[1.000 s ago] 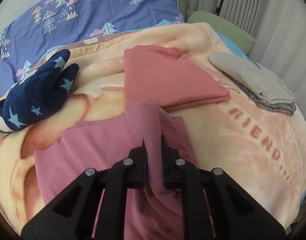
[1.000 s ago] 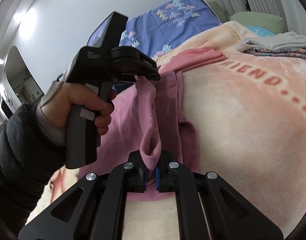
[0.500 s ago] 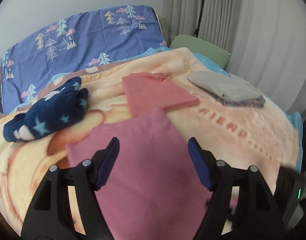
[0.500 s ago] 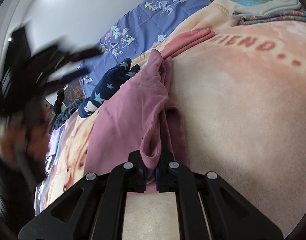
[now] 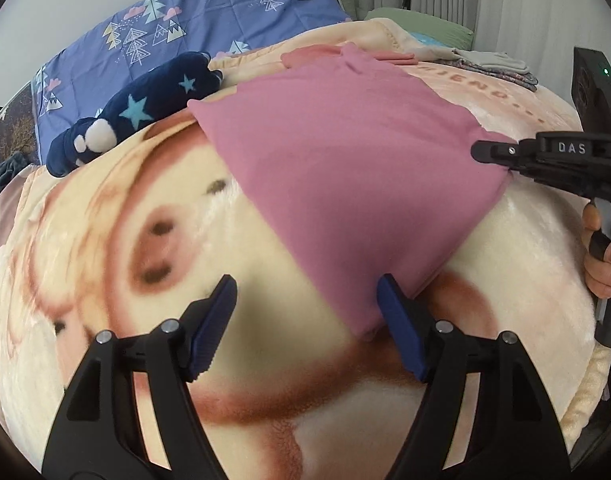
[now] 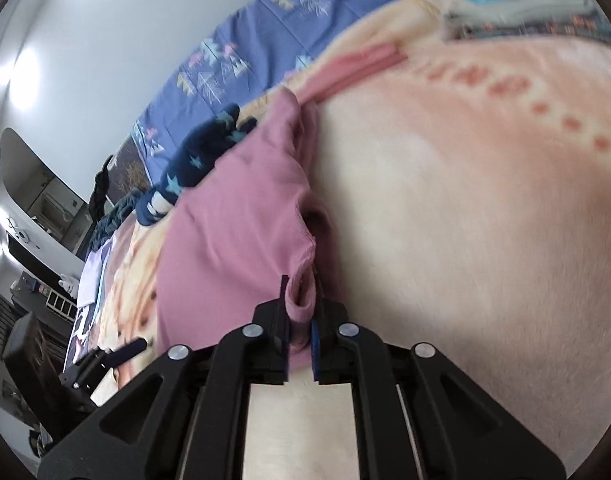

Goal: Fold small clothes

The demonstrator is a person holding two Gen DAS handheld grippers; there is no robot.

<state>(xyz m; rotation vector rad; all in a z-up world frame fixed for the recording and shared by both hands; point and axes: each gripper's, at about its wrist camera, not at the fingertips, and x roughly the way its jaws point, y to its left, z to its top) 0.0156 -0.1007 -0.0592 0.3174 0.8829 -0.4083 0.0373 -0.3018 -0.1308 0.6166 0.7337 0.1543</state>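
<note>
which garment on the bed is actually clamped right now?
The mauve-pink garment: the right tongs are shut on its edge. The coral folded piece and the grey-topped stack lie untouched farther back.

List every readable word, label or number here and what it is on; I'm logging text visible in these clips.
"DAS" in pale letters on the black body of the right claw, seen in the left wrist view.
"...IEND....", pink letters woven into the plush blanket; the first letters are hidden by the pink garment.
In the right wrist view the same lettering is too blurred to read.
No numbers are legible.
</note>
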